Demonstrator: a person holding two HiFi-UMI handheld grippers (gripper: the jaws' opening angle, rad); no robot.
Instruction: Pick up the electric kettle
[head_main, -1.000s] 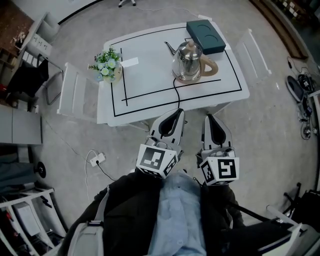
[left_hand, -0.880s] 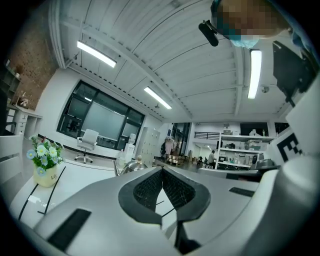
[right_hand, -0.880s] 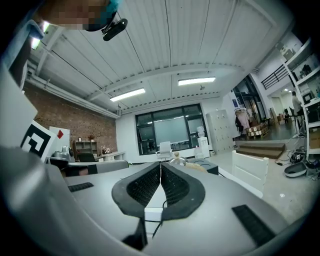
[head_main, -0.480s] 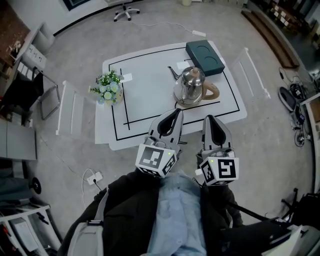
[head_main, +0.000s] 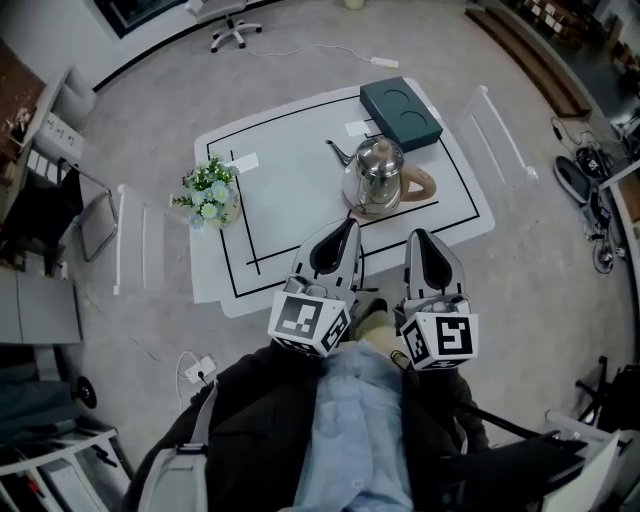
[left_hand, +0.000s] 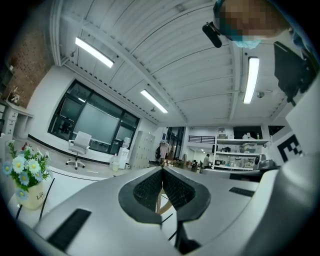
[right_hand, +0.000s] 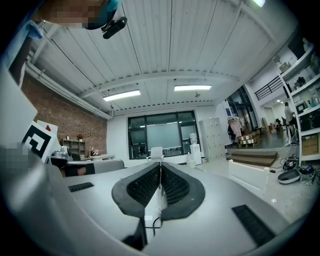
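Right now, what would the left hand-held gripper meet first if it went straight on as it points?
Probably the electric kettle on the white table: the left hand-held gripper, jaws shut, aims toward its lower body. Depth and height are hard to judge.

A lab-style open workspace with an office feel.

A ribbed white ceiling with strip lights (left_hand: 93, 52) fills the top of both gripper views. A brick wall (right_hand: 65, 117) shows at the left of the right gripper view. The left gripper view has a glass-fronted room (left_hand: 92, 122) and an office chair (left_hand: 80, 142) at left, and stocked shelves (left_hand: 235, 147) at right. In the head view, a white tabletop (head_main: 290, 170) marked with black lines stands upper centre on grey floor (head_main: 520, 280), with a power strip (head_main: 200, 370) at lower left.
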